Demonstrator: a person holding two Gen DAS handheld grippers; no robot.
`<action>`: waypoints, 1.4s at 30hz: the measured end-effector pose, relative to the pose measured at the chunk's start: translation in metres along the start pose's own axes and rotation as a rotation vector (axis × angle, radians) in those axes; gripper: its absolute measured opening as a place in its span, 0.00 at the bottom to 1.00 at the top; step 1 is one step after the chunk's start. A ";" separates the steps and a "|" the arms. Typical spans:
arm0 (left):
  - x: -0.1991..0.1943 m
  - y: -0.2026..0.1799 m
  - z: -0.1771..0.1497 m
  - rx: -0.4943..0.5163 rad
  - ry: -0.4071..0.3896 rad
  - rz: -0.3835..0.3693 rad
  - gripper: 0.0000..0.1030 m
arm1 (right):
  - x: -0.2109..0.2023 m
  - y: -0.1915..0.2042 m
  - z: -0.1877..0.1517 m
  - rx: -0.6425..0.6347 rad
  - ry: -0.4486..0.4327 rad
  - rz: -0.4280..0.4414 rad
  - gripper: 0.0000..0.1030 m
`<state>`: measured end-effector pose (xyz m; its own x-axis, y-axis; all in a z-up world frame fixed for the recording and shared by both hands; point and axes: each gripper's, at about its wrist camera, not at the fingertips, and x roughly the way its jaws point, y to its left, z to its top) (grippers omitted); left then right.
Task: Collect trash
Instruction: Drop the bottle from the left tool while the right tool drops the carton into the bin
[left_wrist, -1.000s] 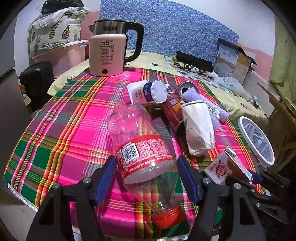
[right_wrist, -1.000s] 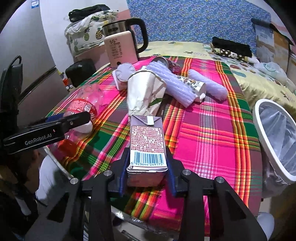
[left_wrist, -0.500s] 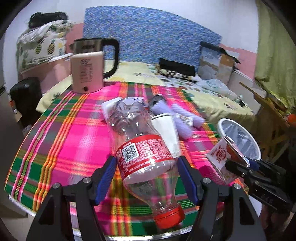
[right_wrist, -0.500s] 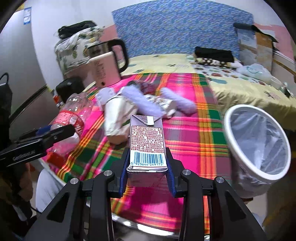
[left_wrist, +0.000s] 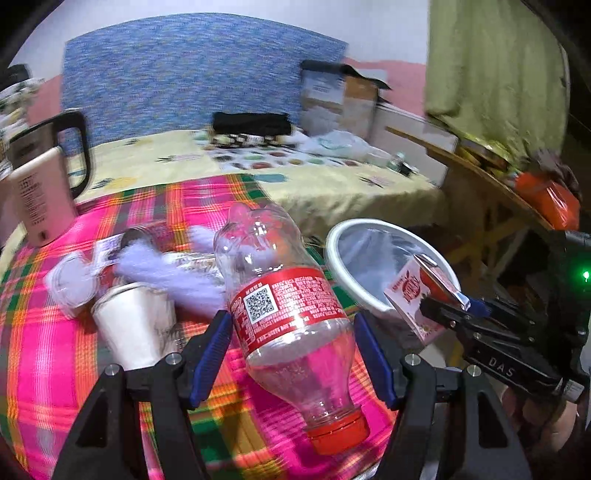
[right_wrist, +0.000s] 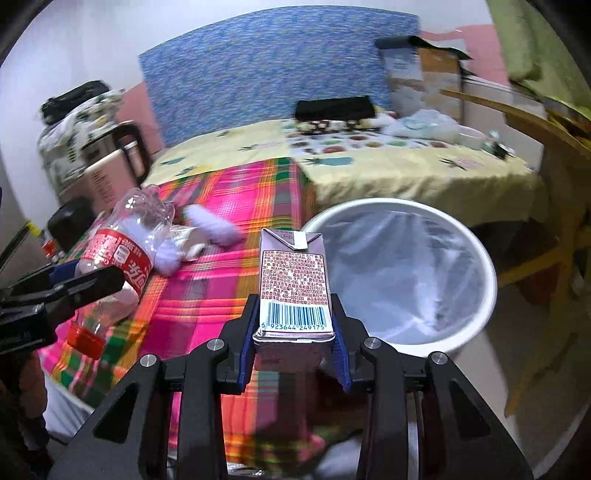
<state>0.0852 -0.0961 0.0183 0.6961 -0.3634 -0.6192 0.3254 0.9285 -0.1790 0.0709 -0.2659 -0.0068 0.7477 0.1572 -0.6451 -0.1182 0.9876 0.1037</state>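
Left gripper (left_wrist: 291, 354) fingers clamp a clear plastic bottle with red label and cap (left_wrist: 288, 317); right gripper (right_wrist: 293, 345) fingers clamp a purple drink carton (right_wrist: 293, 284), a white round bin with plastic liner (right_wrist: 476, 254) just beyond

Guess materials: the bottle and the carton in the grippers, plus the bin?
Bottle: clear thin plastic, glossy; you see through it, dented walls, red plastic cap.
Carton: coated paperboard, likely foil-lined; folded seams, printed barcode, silvery edge.
Bin: white rim, probably plastic, lined with translucent film bag, wrinkled.
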 end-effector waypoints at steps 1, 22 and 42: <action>0.007 -0.007 0.002 0.016 0.010 -0.016 0.68 | 0.000 -0.006 0.000 0.009 0.001 -0.014 0.35; 0.099 -0.078 0.034 0.133 0.137 -0.233 0.68 | 0.020 -0.068 0.002 0.111 0.066 -0.165 0.35; 0.079 -0.068 0.036 0.076 0.073 -0.199 0.75 | 0.002 -0.070 0.004 0.140 -0.008 -0.138 0.56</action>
<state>0.1412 -0.1908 0.0085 0.5665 -0.5294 -0.6315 0.5006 0.8298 -0.2466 0.0833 -0.3347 -0.0117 0.7558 0.0197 -0.6545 0.0773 0.9899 0.1191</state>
